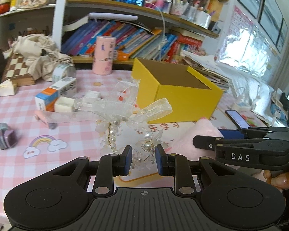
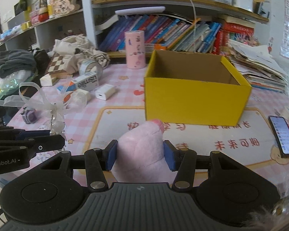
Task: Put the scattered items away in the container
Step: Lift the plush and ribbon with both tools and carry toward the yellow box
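My left gripper point(image 1: 144, 159) is shut on a white ribbon bow ornament point(image 1: 123, 107) with pearls and clear beads. Its pads pinch the beaded part, and the ribbon loops stand up ahead of the fingers. My right gripper point(image 2: 140, 157) is shut on a pink plush toy point(image 2: 142, 144), which bulges up between the blue pads. The open yellow box point(image 2: 196, 98) stands on the pink checked tablecloth, straight ahead of the right gripper and ahead-right of the left one point(image 1: 183, 100). What I can see of its inside looks bare. The two grippers are side by side, close together.
An orange-and-white carton point(image 1: 55, 94), a white charger point(image 2: 106, 93) and a small purple toy car point(image 1: 4, 138) lie left of the box. Behind them stand a pink cylinder point(image 1: 104, 55), a tape roll point(image 2: 90, 67) and a chessboard point(image 1: 17, 69). A phone point(image 2: 283, 136) lies at the right, in front of bookshelves.
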Tool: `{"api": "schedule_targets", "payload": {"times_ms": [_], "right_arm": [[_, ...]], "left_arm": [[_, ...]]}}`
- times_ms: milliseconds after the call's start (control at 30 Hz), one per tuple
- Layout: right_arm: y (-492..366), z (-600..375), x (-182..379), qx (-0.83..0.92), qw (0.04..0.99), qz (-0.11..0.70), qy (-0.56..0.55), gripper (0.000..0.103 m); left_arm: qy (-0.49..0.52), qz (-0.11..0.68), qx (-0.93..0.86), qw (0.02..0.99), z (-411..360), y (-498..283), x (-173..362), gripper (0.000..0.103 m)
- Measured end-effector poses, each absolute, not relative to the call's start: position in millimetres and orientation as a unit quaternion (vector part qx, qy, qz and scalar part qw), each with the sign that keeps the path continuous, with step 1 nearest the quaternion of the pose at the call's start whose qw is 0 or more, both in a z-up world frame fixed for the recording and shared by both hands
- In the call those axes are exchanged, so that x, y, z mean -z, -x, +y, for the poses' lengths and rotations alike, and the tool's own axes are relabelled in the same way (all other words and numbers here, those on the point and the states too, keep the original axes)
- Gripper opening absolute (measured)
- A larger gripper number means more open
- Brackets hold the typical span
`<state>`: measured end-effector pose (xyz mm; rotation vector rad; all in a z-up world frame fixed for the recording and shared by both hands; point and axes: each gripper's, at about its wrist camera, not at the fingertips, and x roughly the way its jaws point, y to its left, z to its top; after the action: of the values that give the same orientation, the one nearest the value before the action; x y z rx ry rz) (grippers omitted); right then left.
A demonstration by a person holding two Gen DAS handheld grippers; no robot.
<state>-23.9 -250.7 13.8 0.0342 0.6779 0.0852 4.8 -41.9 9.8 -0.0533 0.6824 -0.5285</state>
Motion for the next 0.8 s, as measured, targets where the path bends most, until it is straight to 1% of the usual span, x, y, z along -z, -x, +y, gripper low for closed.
{"api": "schedule_targets", "payload": {"times_ms": [800], "right_arm": [[51.6,-287.5,-20.6,0.025,0.949,0.312,-0.039,0.048]], "left_arm": [[-0.002,0.315,0.313,0.896,-80.3,1.6,-16.6,0.024]]}}
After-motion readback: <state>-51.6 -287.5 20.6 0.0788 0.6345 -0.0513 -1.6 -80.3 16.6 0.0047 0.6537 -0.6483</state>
